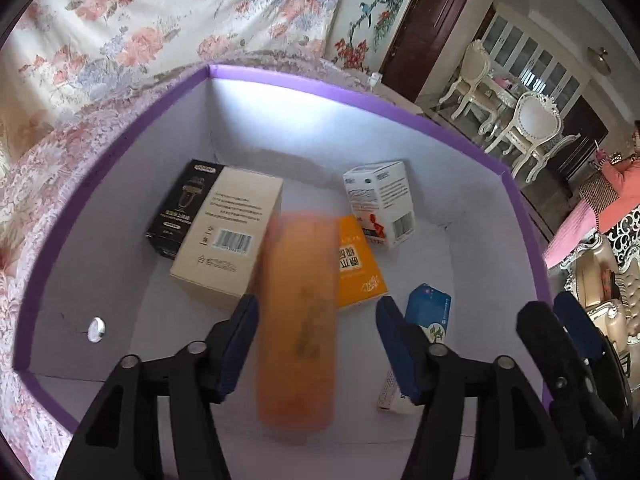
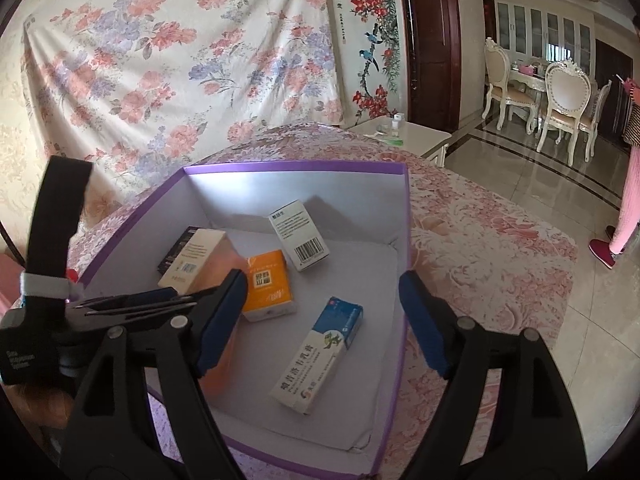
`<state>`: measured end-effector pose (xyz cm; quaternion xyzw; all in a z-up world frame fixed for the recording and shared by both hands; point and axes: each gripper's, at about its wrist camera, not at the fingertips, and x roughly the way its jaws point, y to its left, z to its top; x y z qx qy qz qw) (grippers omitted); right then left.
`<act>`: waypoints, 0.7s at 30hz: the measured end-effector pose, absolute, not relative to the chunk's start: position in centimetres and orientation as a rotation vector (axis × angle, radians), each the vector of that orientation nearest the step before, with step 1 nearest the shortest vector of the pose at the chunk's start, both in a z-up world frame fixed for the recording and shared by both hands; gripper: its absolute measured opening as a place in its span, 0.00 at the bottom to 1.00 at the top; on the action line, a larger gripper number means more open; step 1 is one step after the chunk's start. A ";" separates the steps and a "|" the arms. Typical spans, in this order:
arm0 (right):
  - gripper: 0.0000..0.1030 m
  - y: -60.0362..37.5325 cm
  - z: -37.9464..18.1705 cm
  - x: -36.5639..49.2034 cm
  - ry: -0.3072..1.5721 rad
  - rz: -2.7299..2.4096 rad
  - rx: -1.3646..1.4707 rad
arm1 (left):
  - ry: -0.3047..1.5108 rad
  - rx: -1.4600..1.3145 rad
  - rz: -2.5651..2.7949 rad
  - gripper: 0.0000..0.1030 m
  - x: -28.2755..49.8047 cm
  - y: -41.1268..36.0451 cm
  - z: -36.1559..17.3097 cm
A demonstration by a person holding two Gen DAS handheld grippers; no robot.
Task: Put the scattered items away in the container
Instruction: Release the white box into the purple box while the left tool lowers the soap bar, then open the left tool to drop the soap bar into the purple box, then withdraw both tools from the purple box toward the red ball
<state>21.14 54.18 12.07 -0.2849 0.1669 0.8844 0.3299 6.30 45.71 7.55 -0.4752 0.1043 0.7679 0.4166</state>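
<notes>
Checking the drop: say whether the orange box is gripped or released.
Released: the orange box is blurred between the left gripper's open jaws, touching neither.

A home, ornate dining chairs (image 2: pixel 564 104) and table, bird-and-flower scroll (image 2: pixel 370 52), floral bedspread (image 2: pixel 480 248), polished tile floor (image 2: pixel 520 160)

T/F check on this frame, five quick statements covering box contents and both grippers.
1. The purple-rimmed box holds several cartons. True.
2. The left gripper is clamped on the orange item. False: its fingers stand clear of the blurred item, which looks to be dropping.
3. The right gripper holds the blue-and-white carton. False: it is open and empty; the carton lies on the box floor.
4. The white barcode carton sits nearer the far wall than the small orange carton. True.
5. The box sits on bare wood. False: on a floral cloth.
</notes>
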 end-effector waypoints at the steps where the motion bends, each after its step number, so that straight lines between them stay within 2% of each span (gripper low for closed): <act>1: 0.78 54.1 12.0 21.1 0.437 2.316 -0.747 | 0.253 -1.184 1.934 0.61 6.2 45.5 7.8; 7: 0.78 52.8 12.4 20.5 0.422 2.355 -0.741 | 0.134 -1.068 1.986 0.61 6.3 41.8 10.2; 11: 0.78 51.6 13.0 19.9 0.418 2.408 -0.715 | 0.099 -0.895 2.072 0.61 6.8 38.8 11.9; 21: 0.78 44.7 14.6 15.5 0.332 2.661 -0.696 | -0.051 -0.854 2.359 0.61 4.1 28.7 13.2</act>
